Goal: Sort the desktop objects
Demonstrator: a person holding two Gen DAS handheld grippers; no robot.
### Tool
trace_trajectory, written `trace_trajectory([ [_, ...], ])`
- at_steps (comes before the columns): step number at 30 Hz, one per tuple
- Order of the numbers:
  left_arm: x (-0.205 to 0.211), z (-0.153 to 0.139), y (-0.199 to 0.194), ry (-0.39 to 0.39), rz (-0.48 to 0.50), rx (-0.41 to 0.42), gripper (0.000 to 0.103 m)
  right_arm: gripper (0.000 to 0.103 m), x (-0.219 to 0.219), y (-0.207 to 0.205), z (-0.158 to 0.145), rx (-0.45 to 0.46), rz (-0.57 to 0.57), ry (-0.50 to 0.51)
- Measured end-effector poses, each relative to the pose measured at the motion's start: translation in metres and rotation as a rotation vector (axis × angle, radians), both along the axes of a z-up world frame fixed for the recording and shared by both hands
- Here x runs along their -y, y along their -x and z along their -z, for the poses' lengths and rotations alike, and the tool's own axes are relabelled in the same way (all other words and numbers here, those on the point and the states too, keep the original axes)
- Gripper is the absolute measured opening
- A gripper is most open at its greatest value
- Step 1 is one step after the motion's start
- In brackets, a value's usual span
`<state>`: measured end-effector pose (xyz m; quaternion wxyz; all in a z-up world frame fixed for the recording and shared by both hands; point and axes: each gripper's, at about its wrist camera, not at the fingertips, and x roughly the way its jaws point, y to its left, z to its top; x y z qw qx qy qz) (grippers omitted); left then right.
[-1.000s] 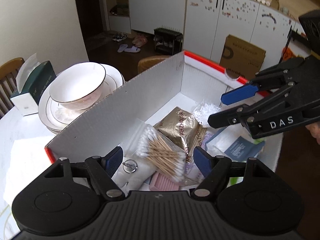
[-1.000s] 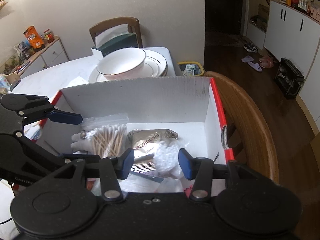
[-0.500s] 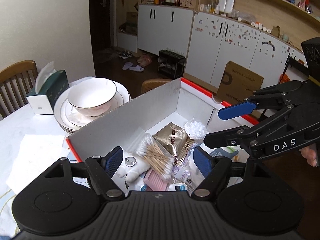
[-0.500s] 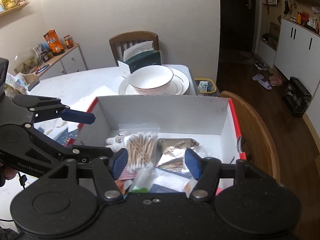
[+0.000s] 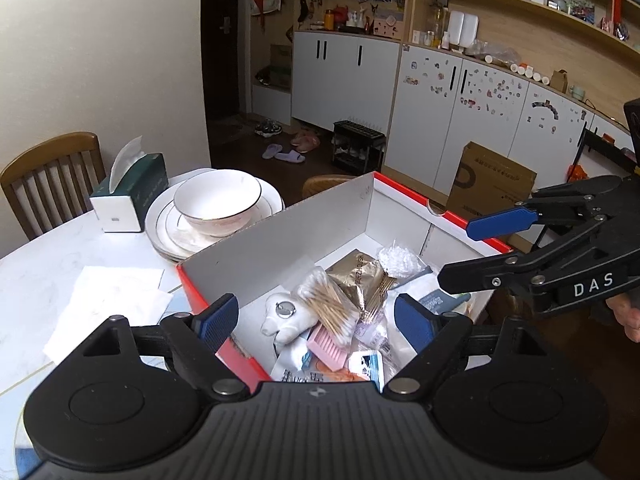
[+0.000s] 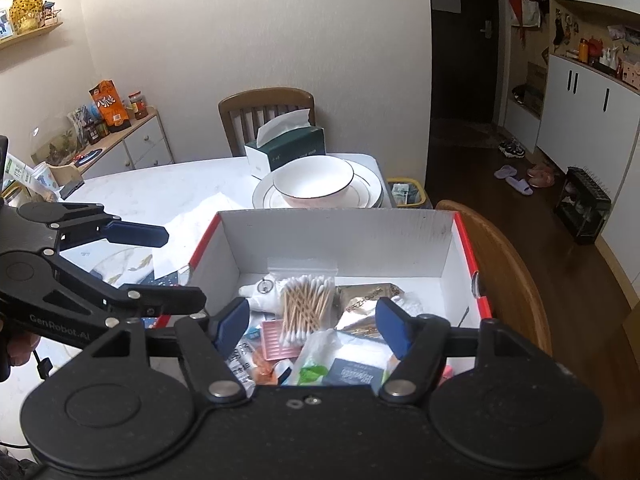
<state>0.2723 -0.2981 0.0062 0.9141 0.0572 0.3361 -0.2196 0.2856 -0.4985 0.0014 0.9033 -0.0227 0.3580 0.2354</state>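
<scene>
A white cardboard box with a red rim [image 5: 300, 232] [image 6: 340, 236] stands on the table and holds several small items. Among them are a bag of cotton swabs [image 5: 328, 304] [image 6: 308, 304], a gold packet [image 5: 360, 272] [image 6: 364, 296], a white plush toy [image 5: 280, 316] [image 6: 260, 292] and a pink ribbed piece [image 5: 326, 346]. My left gripper [image 5: 316, 322] [image 6: 180, 268] hangs above the box's left end, jaws opening, nothing between them. My right gripper [image 6: 313, 322] [image 5: 464, 254] hovers over the right end, jaws also opening and empty.
A white bowl on stacked plates [image 5: 218, 200] [image 6: 316, 184] and a green tissue box [image 5: 128, 192] sit behind the box. Paper napkins [image 5: 112, 292] lie on the marble table to its left. A wooden chair back [image 6: 500, 260] curves along the box's right side.
Both grippers have lifted up and back from inside the box, so the box now looks smaller. The right jaws have spread wider; the left jaws widened a little.
</scene>
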Motion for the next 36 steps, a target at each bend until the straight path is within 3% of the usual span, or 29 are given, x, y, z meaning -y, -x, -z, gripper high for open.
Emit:
trace_trajectory([
  [5,-0.010,-0.003,0.014,0.007,-0.001,0.010,0.090,0.073,-0.005,0.015,-0.001,0.012,0.005,0.000],
  [8,-0.014,-0.005,0.021,0.013,0.000,0.015,0.102,0.075,-0.008,0.025,-0.003,0.032,0.021,0.002],
  [21,-0.029,-0.016,0.057,0.038,-0.007,0.080,0.103,0.089,-0.012,0.060,-0.013,0.102,0.078,-0.021],
  [36,-0.042,-0.017,0.083,0.057,-0.040,0.087,0.103,0.097,-0.012,0.097,-0.019,0.182,0.155,-0.039],
])
